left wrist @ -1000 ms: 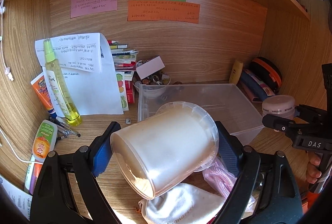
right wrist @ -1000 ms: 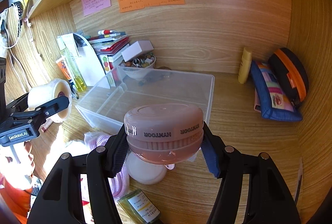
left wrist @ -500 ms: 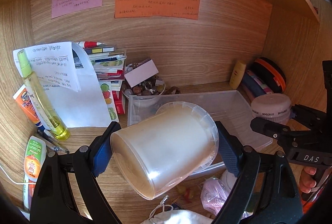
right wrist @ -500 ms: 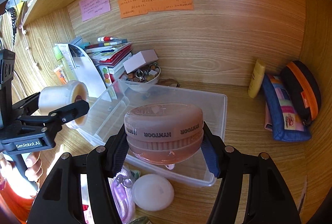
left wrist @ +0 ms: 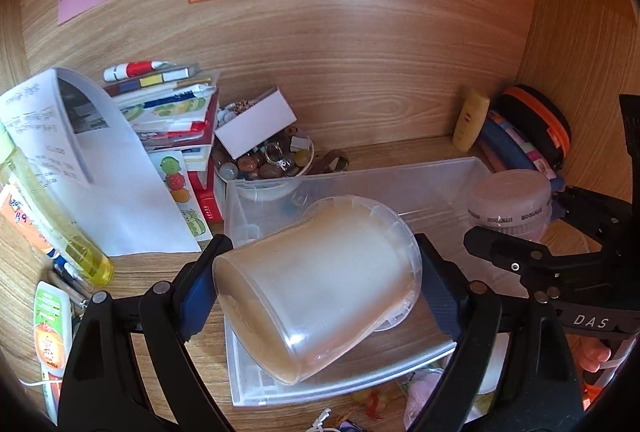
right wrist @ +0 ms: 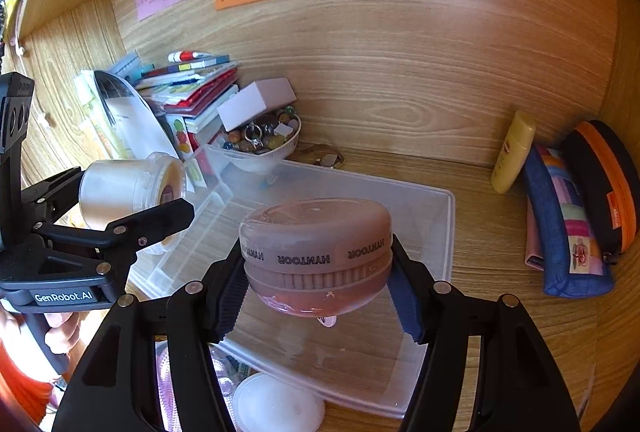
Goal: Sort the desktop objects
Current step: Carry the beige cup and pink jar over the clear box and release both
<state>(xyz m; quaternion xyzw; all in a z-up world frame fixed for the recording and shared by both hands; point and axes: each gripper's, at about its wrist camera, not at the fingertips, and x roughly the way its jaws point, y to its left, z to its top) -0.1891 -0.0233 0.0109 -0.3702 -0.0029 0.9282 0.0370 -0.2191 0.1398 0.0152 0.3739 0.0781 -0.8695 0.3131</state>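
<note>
Translucent plastic forms the clear storage bin (right wrist: 424,232), which lies open on the wooden desk (right wrist: 500,332) and appears empty except for whatever small item shows faintly at its far end. Above its middle, a pink round jar (right wrist: 316,252) lettered HYNTOOR is gripped across its ribbed band by the right gripper (right wrist: 318,280), whose jaws are clenched on it. Over the bin's left part, a frosted tub (left wrist: 316,288) with a flanged rim is clamped on its side, tilted, by the left gripper (left wrist: 316,280), the pads pressed against its tapered wall.

Several risks can be judged from this. The tub's wall narrows toward one end and looks smooth, so it could be squeezed out of the pads or rotated if the grip is loosened unevenly. If either container is released from height, it could bounce or roll against the thin bin wall, or over it. With both grippers crowded over one bin, a collision between them is possible.

Just behind the bin, a bowl of beads and trinkets (left wrist: 266,164) is set, with a white box (left wrist: 256,128) propped on it; a push on the bin could upset both. Near the left, a yellow spray bottle (left wrist: 52,208) and a stack of books (left wrist: 172,108) are seen, and at the right a yellow tube (right wrist: 514,152) and a patchwork pouch (right wrist: 568,228).
</note>
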